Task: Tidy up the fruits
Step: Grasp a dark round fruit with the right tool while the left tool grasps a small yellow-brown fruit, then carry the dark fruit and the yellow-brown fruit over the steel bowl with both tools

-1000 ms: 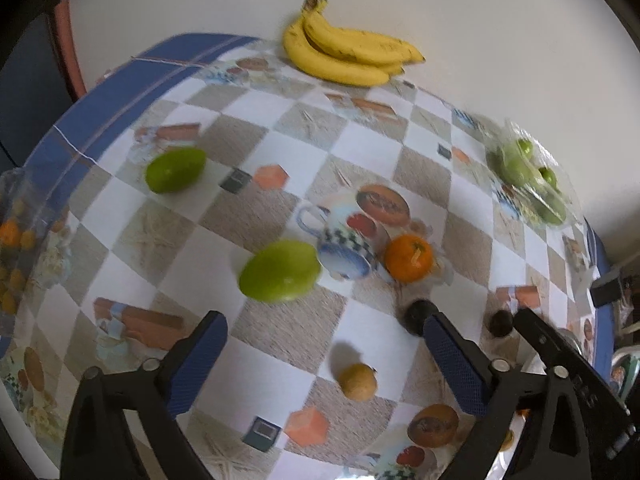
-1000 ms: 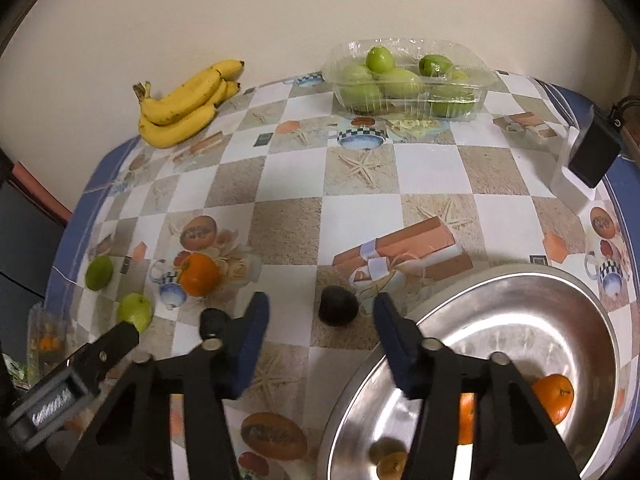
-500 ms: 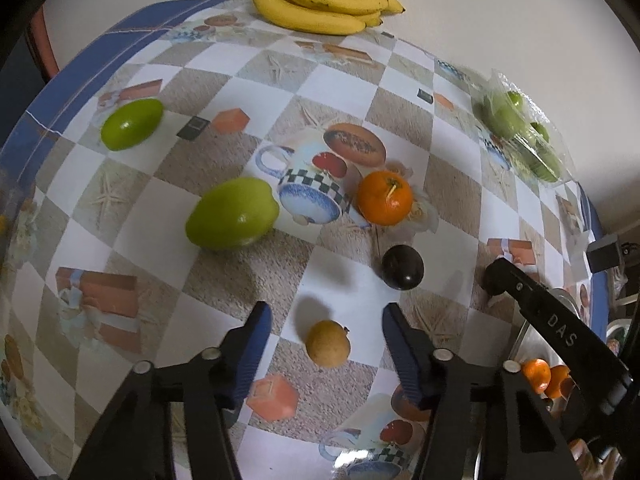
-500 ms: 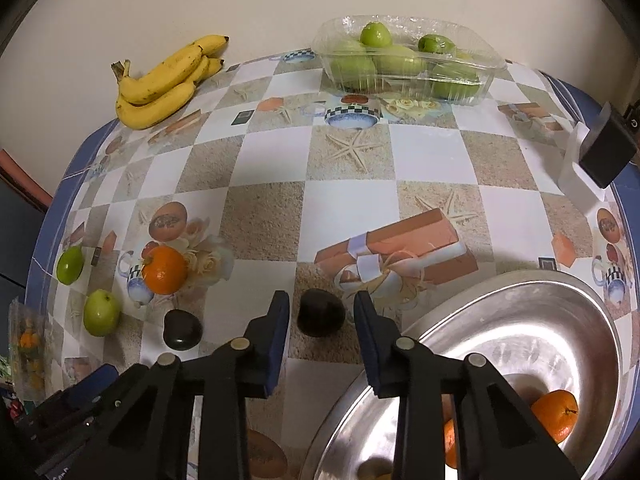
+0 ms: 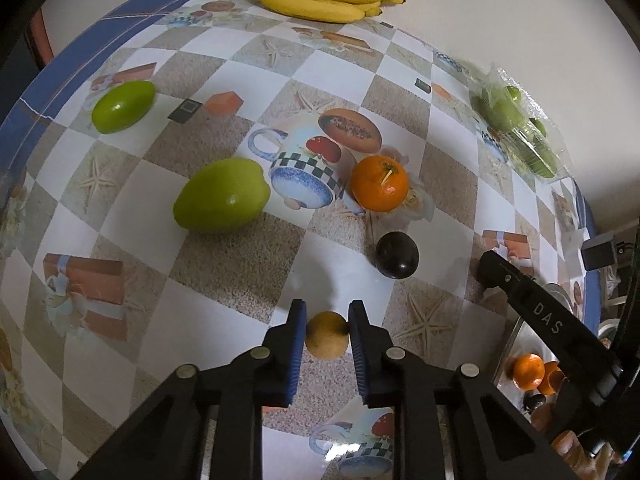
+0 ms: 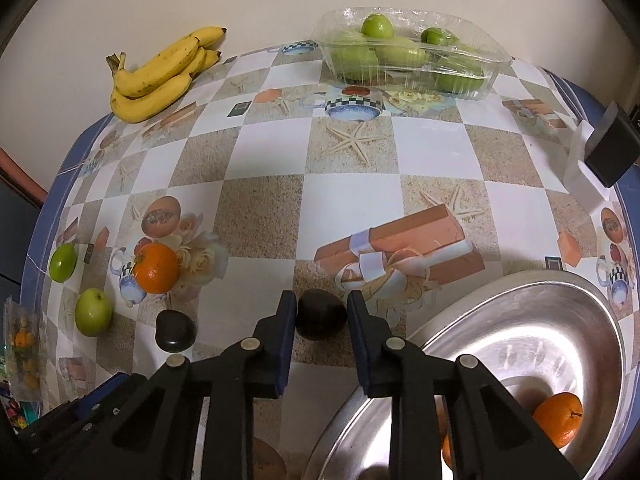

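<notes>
Yellow-brown round fruit [image 5: 326, 340], matte; dark plum [image 6: 320, 319], dull.

Each hand-held gripper [image 5: 327, 334] is black plastic with blue ribbed pads, silver pivot screws, "DAS" lettering.

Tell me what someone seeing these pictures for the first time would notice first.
Probably the two grips at the bottom of each view: the left tool is shut on a small yellow-brown fruit, and the right tool is shut on a dark fruit, both on the checkered tablecloth. Next, the bright orange mid-table and the metal bowl at lower right with oranges inside.
</notes>
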The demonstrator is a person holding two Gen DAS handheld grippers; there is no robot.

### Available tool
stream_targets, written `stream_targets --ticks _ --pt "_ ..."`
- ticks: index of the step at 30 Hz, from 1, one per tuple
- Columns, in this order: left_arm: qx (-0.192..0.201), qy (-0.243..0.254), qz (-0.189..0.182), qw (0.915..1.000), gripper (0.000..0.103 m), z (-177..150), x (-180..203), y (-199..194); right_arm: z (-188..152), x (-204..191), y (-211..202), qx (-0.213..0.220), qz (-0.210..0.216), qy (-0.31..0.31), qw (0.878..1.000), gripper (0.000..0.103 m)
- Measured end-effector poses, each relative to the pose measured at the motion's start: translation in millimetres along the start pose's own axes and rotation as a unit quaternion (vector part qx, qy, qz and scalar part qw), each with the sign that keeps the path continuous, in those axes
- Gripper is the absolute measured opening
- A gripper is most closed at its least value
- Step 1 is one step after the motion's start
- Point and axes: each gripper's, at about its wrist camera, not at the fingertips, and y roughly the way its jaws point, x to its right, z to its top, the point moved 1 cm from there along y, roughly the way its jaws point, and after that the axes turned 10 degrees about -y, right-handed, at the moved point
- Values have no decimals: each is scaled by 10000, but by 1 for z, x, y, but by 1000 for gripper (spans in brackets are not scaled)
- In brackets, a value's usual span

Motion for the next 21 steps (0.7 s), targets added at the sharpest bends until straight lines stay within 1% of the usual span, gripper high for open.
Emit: stream_targets --ticks 6,12,21 --pt "-12 -22 -69 10000 23 1 1 -2 0 0 -1 -17 -14 -1 10000 26" --pt "60 -59 -185 9998 23 2 1 -9 0 2 -11 8 -1 71 10000 26" --pt "359 -120 -398 9985 23 8 3 -31 -4 -2 -42 145 117 98 9998 26"
